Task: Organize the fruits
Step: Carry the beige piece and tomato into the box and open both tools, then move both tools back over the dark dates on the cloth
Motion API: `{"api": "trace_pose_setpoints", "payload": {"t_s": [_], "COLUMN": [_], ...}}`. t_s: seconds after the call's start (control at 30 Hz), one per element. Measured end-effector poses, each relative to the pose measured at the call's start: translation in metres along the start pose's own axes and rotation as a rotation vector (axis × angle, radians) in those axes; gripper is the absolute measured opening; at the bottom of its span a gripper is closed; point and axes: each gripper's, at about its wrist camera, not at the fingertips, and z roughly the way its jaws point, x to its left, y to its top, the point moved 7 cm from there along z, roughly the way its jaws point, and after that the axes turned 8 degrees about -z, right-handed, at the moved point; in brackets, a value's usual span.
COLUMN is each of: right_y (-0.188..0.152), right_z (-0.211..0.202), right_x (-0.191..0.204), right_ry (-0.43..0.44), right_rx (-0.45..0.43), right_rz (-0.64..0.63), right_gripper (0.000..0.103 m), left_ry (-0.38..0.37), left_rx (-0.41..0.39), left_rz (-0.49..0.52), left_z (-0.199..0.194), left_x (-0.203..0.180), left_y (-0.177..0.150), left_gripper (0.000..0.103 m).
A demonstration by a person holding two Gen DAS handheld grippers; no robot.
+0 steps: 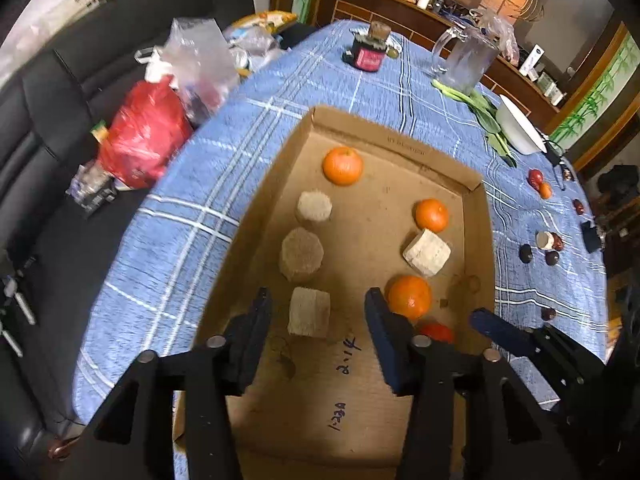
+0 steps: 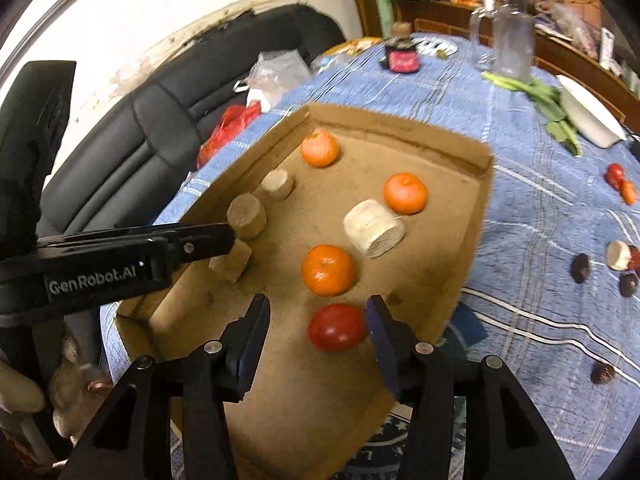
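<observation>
A shallow cardboard tray (image 1: 476,216) (image 2: 476,200) lies on the blue checked tablecloth. It holds three oranges (image 1: 343,165) (image 1: 431,214) (image 1: 409,296), several tan and white blocks (image 1: 309,312) (image 1: 426,252), and a red tomato (image 2: 337,327) (image 1: 437,332). My left gripper (image 1: 316,320) is open over the tray's near end, with a tan block between its fingers. My right gripper (image 2: 318,320) is open, its jaws on either side of the tomato without gripping it; its finger (image 1: 496,330) shows in the left wrist view. The left gripper's side (image 2: 132,256) shows in the right wrist view.
Loose red and dark fruits (image 1: 536,179) (image 2: 580,267) lie on the cloth to the right. A white bowl (image 1: 520,128), green leaves (image 1: 490,120), a glass pitcher (image 1: 468,60) and a red-labelled jar (image 1: 370,50) stand at the far end. A black sofa with bags (image 1: 144,136) is left.
</observation>
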Motion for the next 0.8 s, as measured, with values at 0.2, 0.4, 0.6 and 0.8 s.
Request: {"api": "trace_pose_setpoints", "payload": {"t_s": [0.2,0.4,0.6,0.8], "right_y": [-0.008,-0.037,-0.070,-0.080], "right_z": [-0.026,-0.060,-0.088,-0.114], "right_x": [-0.024,-0.069,-0.097,-0.124], "right_ry": [-0.059,-0.161,-0.226,-0.241], "right_rx": [-0.056,-0.085,-0.067,-0.075], "right_rz": [0.061,0.183,0.177,0.175], "right_gripper": [0.059,0.063,0.066,0.066], "left_ry": [0.061,0.131,0.166,0.168], "left_rx": [-0.073,-0.139,-0.167,-0.169], "left_rz": [0.089,0.220,0.295,0.325], "left_z": [-0.029,-0.050,-0.060,-0.065], "left_x": [-0.034,-0.082,-0.124,-0.162], "left_y": [-0.002,-0.019,-0.039,-0.061], "left_gripper": [0.060,0.060,0.060,0.060]}}
